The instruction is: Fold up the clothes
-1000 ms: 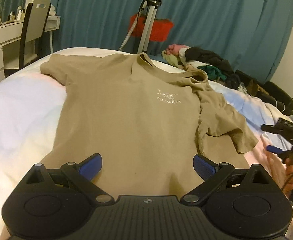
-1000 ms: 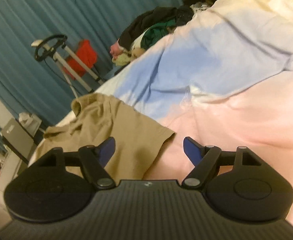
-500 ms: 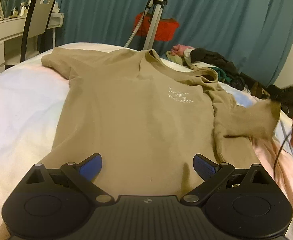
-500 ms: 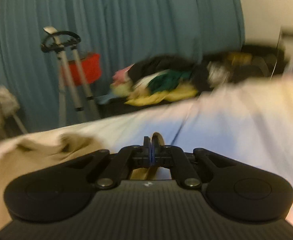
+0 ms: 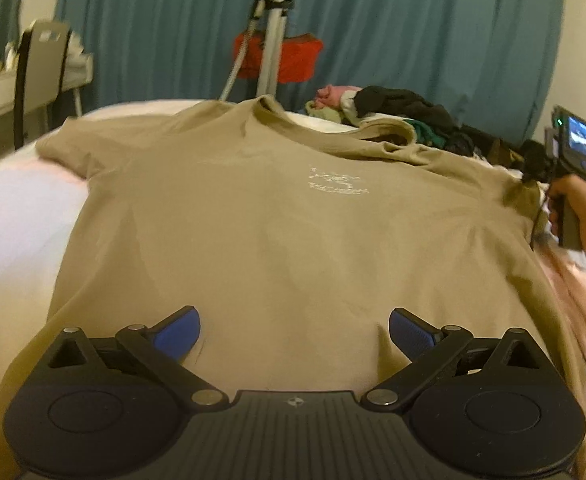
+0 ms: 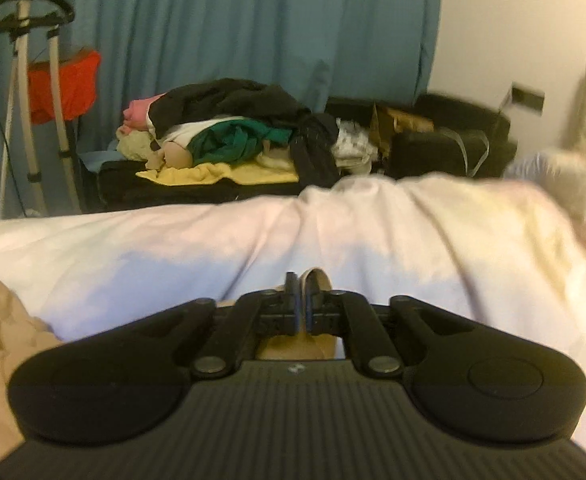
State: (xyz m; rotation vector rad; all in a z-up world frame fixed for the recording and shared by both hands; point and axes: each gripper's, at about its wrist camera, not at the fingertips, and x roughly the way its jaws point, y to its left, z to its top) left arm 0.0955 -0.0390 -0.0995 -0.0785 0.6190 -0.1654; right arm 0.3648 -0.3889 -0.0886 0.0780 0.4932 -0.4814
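Right gripper (image 6: 302,305) – jaws nearly together, opening slightly, thin tan sleeve (image 6: 316,280) pinched between blue pads. Left gripper (image 5: 295,334) wide, holding nothing, low over hem of shirt (image 5: 285,240). Shirt lies face up, spread on pale bed (image 5: 9,216); soft matte cotton, small white chest print. Step, likely: smoothing sleeve outward before first fold. Next move – likely lay sleeve flat, then fold side panel inward. Clothes pile (image 6: 229,128) beyond bed.
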